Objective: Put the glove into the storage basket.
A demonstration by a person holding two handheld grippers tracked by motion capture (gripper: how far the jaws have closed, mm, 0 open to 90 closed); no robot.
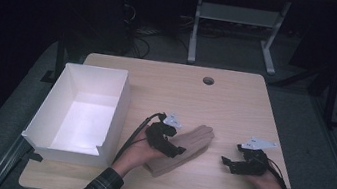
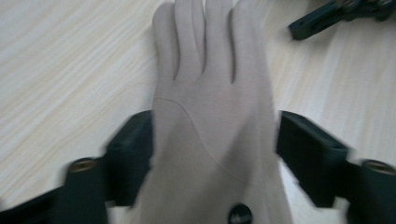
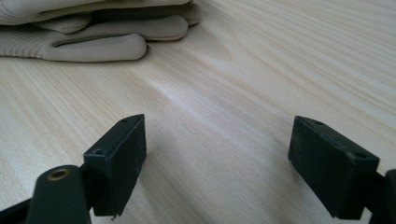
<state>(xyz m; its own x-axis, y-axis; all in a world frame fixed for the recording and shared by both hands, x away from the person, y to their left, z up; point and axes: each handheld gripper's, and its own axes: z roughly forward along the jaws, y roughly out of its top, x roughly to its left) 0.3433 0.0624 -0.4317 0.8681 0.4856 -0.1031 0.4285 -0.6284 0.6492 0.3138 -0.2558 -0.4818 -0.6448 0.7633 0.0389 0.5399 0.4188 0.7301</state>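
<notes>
A beige glove (image 1: 192, 143) lies flat on the wooden table (image 1: 235, 104), fingers pointing away from the person. My left gripper (image 1: 175, 151) rests over the glove's cuff end. In the left gripper view the glove (image 2: 210, 116) runs between the two black jaws, which stand wide at its edges without pinching it; my left gripper (image 2: 215, 144) is open. To the glove's right, my right gripper (image 1: 227, 163) sits low on the table, pointing left. Its jaws stand wide apart over bare wood, so my right gripper (image 3: 233, 163) is open, with the glove's fingers (image 3: 93, 42) farther off.
A white open box (image 1: 121, 112) stands at the table's left side, close to the left forearm. A round cable hole (image 1: 208, 80) sits near the far edge. A jaw of the right gripper (image 2: 317, 21) shows beyond the glove in the left gripper view.
</notes>
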